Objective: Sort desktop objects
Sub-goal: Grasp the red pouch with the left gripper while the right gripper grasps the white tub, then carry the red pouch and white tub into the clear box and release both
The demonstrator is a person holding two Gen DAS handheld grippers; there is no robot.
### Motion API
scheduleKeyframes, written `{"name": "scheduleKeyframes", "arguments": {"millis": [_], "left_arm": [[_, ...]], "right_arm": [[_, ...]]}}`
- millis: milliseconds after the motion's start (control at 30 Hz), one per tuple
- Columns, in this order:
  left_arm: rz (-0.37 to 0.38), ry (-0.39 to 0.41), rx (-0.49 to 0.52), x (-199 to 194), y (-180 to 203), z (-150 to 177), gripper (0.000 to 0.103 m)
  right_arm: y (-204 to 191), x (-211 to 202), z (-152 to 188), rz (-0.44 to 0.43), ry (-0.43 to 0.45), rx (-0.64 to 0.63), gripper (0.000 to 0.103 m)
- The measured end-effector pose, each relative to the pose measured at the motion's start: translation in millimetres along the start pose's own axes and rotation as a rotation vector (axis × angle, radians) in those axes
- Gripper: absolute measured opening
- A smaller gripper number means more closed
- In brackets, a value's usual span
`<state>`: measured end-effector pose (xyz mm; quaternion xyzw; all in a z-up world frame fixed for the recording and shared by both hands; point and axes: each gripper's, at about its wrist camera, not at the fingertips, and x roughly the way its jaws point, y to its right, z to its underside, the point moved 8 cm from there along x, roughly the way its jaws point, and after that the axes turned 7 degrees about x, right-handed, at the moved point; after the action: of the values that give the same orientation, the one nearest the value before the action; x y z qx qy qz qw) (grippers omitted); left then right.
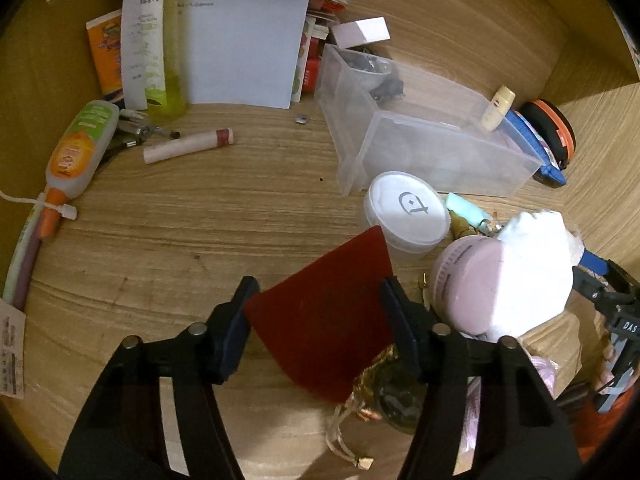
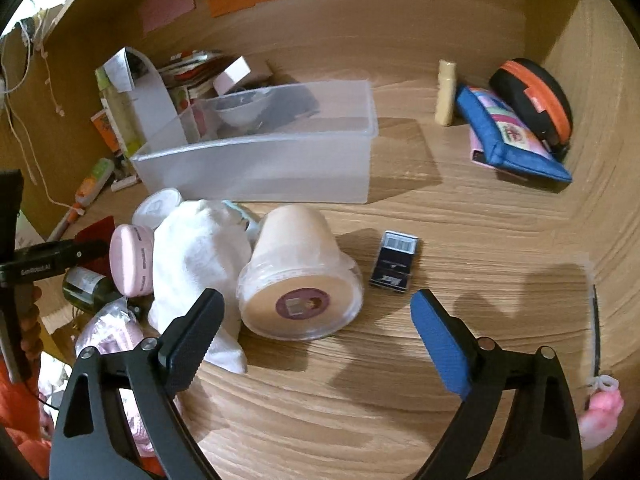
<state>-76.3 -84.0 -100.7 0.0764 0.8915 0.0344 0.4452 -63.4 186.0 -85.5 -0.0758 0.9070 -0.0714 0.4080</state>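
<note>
In the left wrist view a flat dark red pouch lies on the wooden desk. My left gripper straddles it, one finger at each side edge, and the pouch shows no crumpling. A pink jar and a white cloth sit just to its right. In the right wrist view my right gripper stands wide open. A beige plastic tub lies on its side just ahead of the fingertips, lid end toward me. Neither finger touches it. A small dark box with a barcode lies right of the tub.
A clear plastic bin stands behind the tub. A blue pouch, an orange-black case and a cream stick are at the far right. Papers, a bottle, an orange-green tube and a pink stick crowd the far left.
</note>
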Motion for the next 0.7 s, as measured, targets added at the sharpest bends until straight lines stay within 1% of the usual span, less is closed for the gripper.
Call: {"name": "scheduleKeyframes", "arguments": {"millis": [67,133,200,267,300,333,367,400,467,567,700], "left_arm": [[0.012,-0.007,-0.003,3,0,-1,0.053],[0.029,-0.003,-0.006,5,0,-2,0.048],[0.036,0.005,-0.001,5,1,-2,0.045],[0.042,0.013,0.003,5,2,-4,0.037],[0.05,0.016,0.0,4,3,-5,0.03],[0.053,0.02,-0.003,4,3,-7,0.024],[0.052,0.029,-0.003,3,4,-9,0.019],[0.052,0.04,0.001,0,5,-10,0.009],[0.04,0.061,0.015,-5,7,-14,0.008],[0.023,0.095,0.04,-13,11,-23,0.007],[0.013,0.143,0.065,-23,16,-37,0.007]], "right_arm": [[-2,7,1,0.0,-0.018,-0.002,0.092],[-2,16,3,0.014,-0.042,-0.006,0.085],[0,23,4,0.006,-0.066,0.008,0.081],[2,27,5,-0.006,-0.08,0.022,0.073],[3,29,5,-0.007,-0.086,0.031,0.067],[5,31,4,-0.003,-0.089,0.037,0.066],[6,30,4,-0.009,-0.088,0.048,0.066],[7,30,3,-0.011,-0.083,0.052,0.066],[9,27,2,0.0,-0.071,0.055,0.066],[14,19,-6,0.034,-0.024,0.057,0.066],[20,8,-19,0.053,0.026,0.065,0.066]]}}
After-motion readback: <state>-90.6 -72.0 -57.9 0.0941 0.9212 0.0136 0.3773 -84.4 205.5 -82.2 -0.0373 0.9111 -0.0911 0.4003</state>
